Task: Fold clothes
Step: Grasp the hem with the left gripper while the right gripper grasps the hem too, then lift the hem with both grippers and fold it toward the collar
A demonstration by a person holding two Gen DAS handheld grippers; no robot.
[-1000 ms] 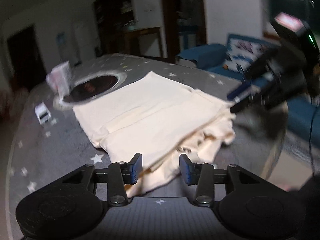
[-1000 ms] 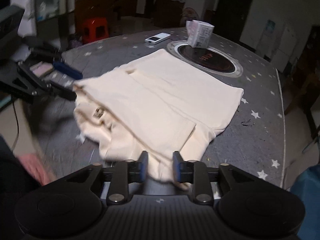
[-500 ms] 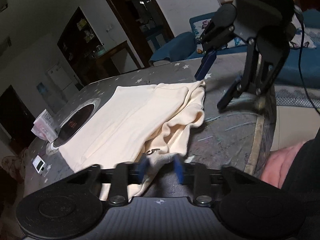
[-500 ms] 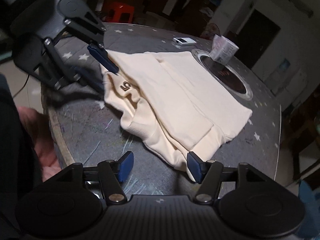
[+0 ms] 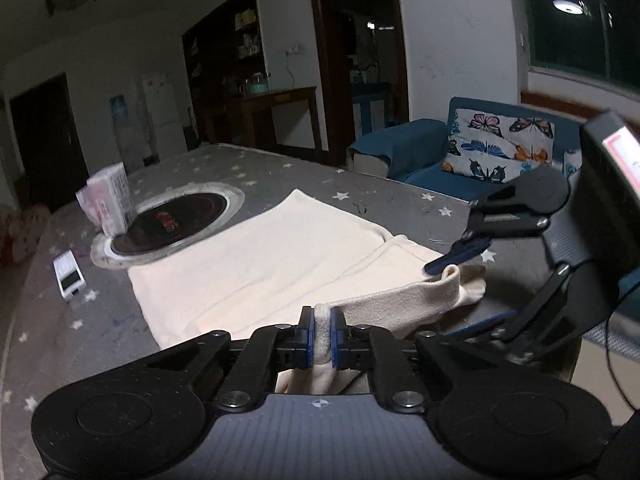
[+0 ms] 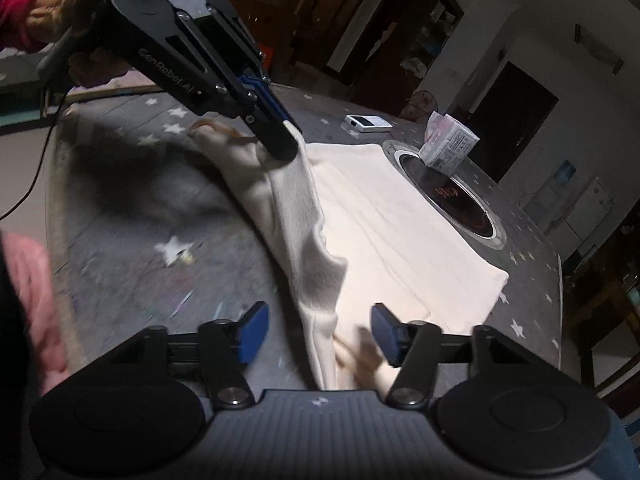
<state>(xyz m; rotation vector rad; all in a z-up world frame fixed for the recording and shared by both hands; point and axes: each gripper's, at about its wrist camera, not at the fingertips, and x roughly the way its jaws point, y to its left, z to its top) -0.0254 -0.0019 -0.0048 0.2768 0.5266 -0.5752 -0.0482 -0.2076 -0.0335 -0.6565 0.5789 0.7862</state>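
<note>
A cream garment (image 5: 280, 268) lies partly folded on the grey star-patterned table (image 5: 40, 320); it also shows in the right wrist view (image 6: 392, 232). My left gripper (image 5: 322, 336) is shut on the garment's near edge, and it also appears in the right wrist view (image 6: 286, 142) lifting a ridge of cloth. My right gripper (image 6: 316, 332) is open, its blue pads either side of a hanging fold, and it shows in the left wrist view (image 5: 460, 256) at the garment's right corner.
A round black hob (image 5: 172, 224) is set in the table, with a pink-white tissue pack (image 5: 106, 196) at its rim and a small white device (image 5: 70, 276) near it. A blue sofa with a butterfly cushion (image 5: 500, 144) stands beyond the table edge.
My left gripper has closed on the garment's edge and raised it. My right gripper has opened wide and moved in to the lifted fold.
</note>
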